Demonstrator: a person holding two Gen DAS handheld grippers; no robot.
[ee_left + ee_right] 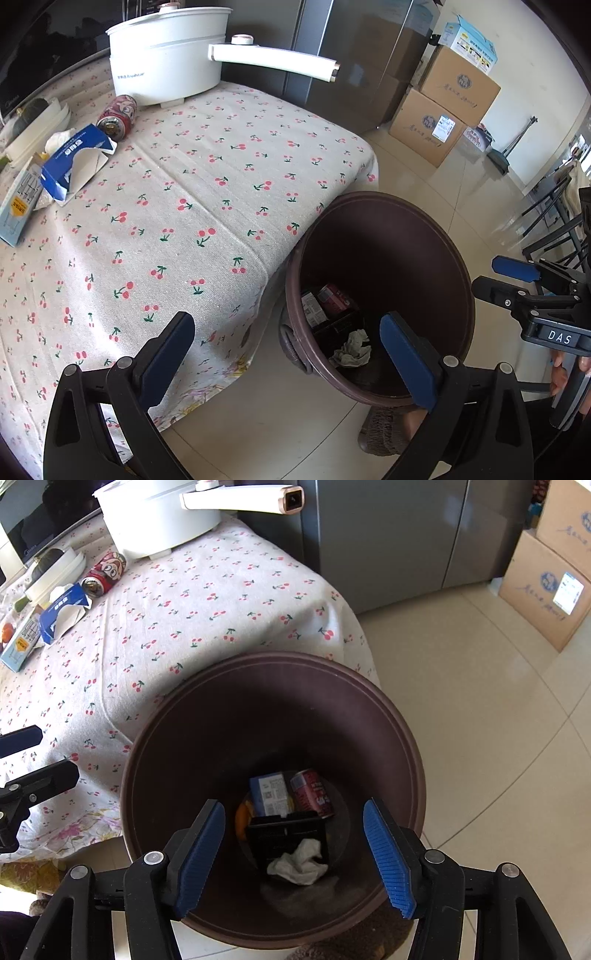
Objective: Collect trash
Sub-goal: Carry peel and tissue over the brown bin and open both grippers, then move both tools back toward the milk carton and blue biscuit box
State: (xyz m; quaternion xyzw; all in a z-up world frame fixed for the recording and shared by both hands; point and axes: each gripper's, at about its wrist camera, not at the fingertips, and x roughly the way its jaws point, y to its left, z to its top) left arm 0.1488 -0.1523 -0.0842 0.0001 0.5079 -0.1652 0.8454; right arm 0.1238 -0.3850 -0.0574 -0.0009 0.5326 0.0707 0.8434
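A dark brown trash bin [406,746] stands on the floor by the table's corner; it also shows in the left wrist view [454,254]. Inside lie a crumpled tissue [299,864], a black box [284,830], a red can [312,794] and a blue-white carton [271,794]. My right gripper [295,853] is open and empty above the bin's mouth. My left gripper [288,354] is open and empty, over the table edge beside the bin. On the table lie a red can [117,114], a torn blue tissue box [75,162] and a light blue carton [18,199].
A white electric pot [166,55] with a long handle stands at the table's far side. A grey fridge [354,55] and stacked cardboard boxes [443,107] stand beyond. Black chair frames [554,229] are on the right. A white dish [37,129] sits at the table's left.
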